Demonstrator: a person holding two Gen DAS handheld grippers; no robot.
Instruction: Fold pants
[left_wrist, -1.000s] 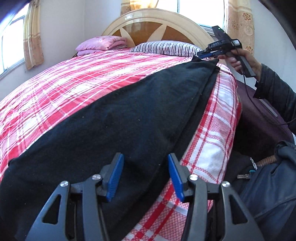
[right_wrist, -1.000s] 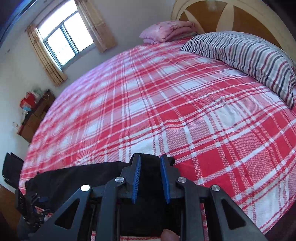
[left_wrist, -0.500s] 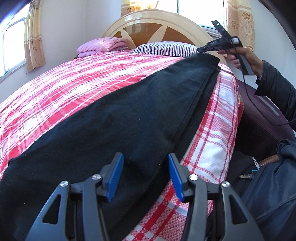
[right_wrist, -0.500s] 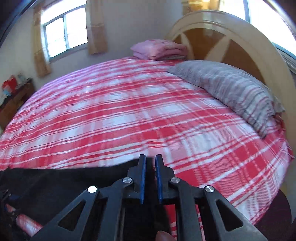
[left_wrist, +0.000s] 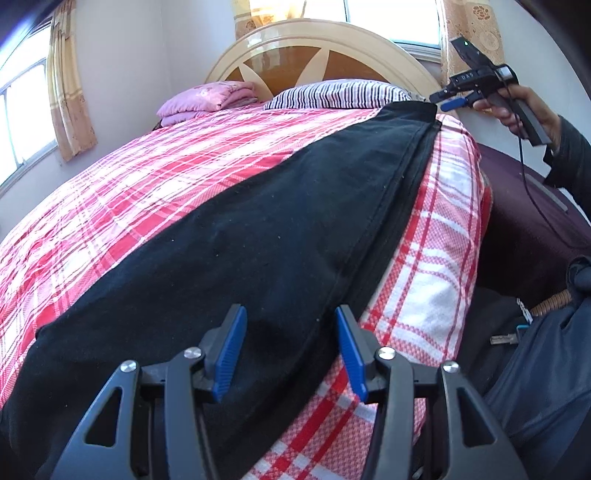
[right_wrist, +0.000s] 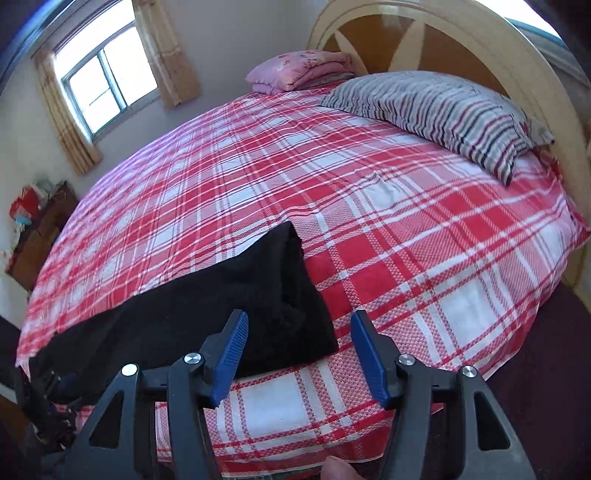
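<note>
Bed (right_wrist: 406, 229) with red plaid sheet is the work surface; big flat area, so the garment can lie full length.

Black pants (left_wrist: 258, 240) lie along the near edge of the bed, legs stacked one on the other — a second layer edge shows along the right side in the left wrist view. Judgement: lengthwise fold is done, cross fold not yet. Placed near the edge so both ends are reachable from the side where the person stands.

Hem end (right_wrist: 291, 280) lies flat on the sheet in the right wrist view, nothing holding it.

Striped pillow (right_wrist: 443, 107) and folded pink blanket (right_wrist: 299, 70) sit at the headboard, well apart from the pants; no interference.

Right gripper (right_wrist: 299, 354): jaws wide apart, empty, hovering just beside the hem end, not touching cloth. Also seen from the left wrist view, up past the far end.

Left gripper (left_wrist: 288, 350): jaws wide apart, empty, over the waist-side cloth near the stacked edge. Contact with fabric: cannot tell.

Next move likely needs both layers pinched together, else the stack shears.
</note>
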